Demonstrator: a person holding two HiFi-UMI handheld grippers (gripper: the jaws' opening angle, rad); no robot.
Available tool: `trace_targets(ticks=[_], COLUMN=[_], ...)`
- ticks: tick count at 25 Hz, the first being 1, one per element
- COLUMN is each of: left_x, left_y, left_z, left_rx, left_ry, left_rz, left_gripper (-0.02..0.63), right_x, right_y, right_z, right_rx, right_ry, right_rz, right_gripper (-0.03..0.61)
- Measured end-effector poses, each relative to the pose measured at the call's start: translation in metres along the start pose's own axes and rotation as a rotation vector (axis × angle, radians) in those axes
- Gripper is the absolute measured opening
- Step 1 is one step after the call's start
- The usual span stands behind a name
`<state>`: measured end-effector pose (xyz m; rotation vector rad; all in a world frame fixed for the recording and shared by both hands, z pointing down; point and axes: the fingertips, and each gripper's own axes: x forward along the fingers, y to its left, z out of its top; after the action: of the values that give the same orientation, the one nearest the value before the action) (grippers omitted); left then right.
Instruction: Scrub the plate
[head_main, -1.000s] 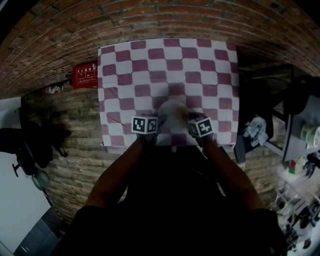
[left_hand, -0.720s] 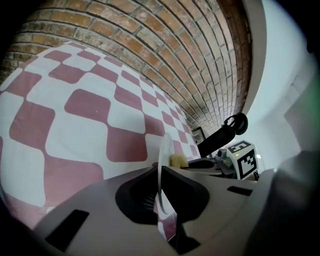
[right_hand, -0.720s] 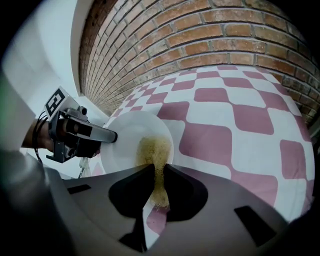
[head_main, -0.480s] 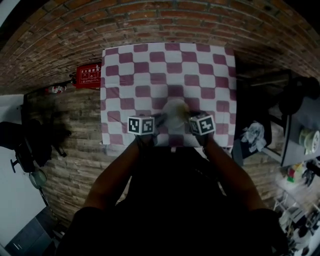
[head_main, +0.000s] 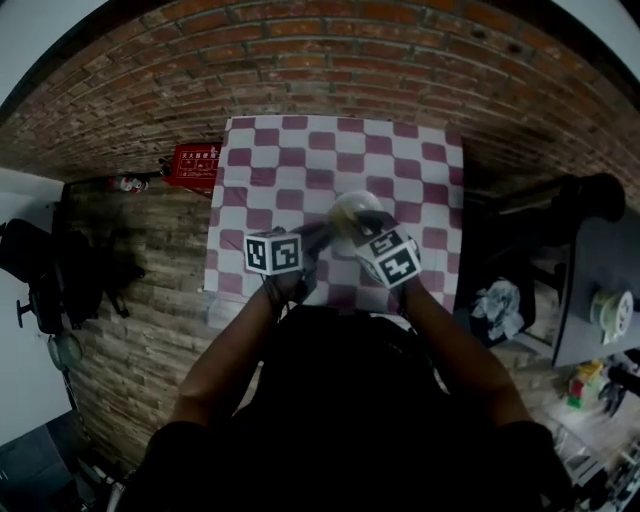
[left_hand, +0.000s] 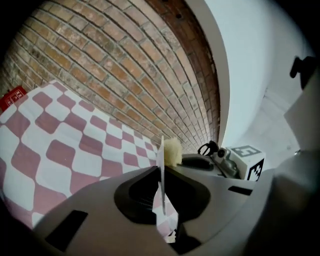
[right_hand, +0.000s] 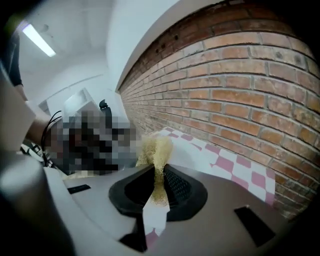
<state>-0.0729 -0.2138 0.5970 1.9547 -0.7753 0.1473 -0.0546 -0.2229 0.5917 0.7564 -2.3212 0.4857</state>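
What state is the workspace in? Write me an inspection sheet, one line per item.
Surface: table under a pink-and-white checked cloth.
Job's things: white plate, held edge-on over the cloth; yellow scrubber close beside it, contact unclear.
Clutter: nothing seen on the cloth; small things on a dark bench at the right.
Grippers: left claw grips the plate's rim, its jaws just closed in, then eased slightly; right claw shut on the scrubber.
Cables: a dark loop, likely a cable, on the right tool.
Surroundings: brick wall, red box, crumpled cloth.
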Motion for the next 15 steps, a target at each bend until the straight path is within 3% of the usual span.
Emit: trace_targets(ticks=[6, 10, 15], left_x=[-0.033, -0.041, -0.030], left_y=[-0.020, -0.027, -0.047], left_z=[0.047, 0.039, 0.020], left_rx=[-0.026, -0.018, 0.002], left_ry=[-0.234, -0.244, -0.189], left_rz=[0.055, 0.096, 0.071], left_gripper=[0.031, 0.026, 0.021], right_x=[-0.018, -0.036, -0.060], right_y=[0.027, -0.005, -0.065], right_z=[-0.021, -0.036, -0.027], right_rx=[-0.088, -0.061, -0.050], right_ry=[0.066, 0.092, 0.102], right_rz=[0.079, 0.015, -0.098], right_gripper=[0.051, 0.051, 0.051])
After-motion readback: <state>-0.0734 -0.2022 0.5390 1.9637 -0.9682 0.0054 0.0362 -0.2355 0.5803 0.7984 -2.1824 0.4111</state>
